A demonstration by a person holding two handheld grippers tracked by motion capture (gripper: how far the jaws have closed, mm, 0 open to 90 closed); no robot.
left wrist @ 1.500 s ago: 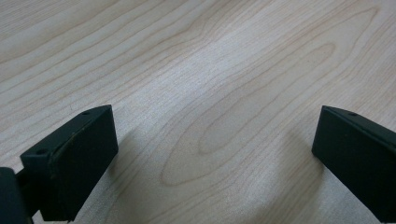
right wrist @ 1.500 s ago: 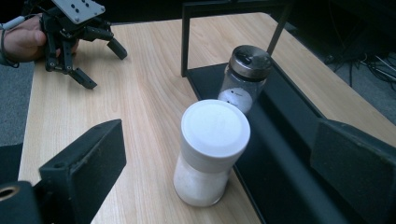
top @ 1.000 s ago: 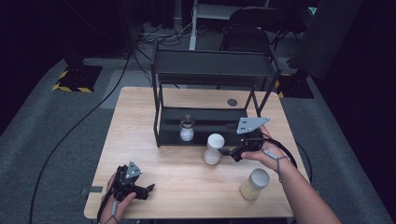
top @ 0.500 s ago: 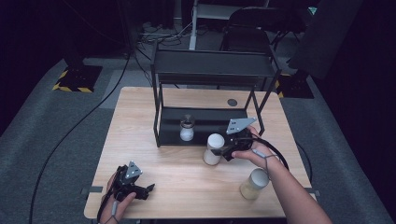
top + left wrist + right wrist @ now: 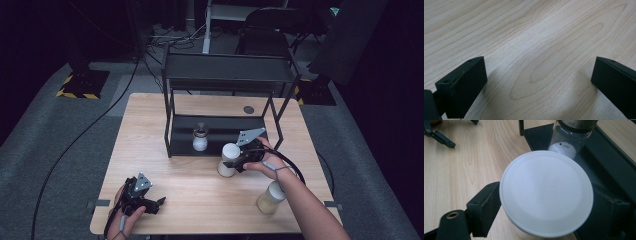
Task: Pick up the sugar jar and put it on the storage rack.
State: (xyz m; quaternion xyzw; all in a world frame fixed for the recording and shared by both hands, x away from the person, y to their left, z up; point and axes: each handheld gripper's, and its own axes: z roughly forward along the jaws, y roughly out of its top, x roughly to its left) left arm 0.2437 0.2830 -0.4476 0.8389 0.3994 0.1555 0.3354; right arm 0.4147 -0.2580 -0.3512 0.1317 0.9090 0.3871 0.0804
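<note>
Right tongs (image 5: 239,161) grip white-lidded jar (image 5: 228,159) just in front of black rack (image 5: 225,100) w/ small powder bottle (image 5: 200,137); left tongs (image 5: 155,204) open over bare surface (image 5: 150,130).

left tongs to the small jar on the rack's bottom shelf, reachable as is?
Probably yes. The left tongs sit open at the table's near-left edge, with bare table up to the rack. The small jar stands near the shelf's open front. The white-lidded jar and right tongs are off to the side.

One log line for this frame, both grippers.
left gripper: open, idle on wooden table | right gripper: jaws around white-lidded jar beside black shelf
</note>
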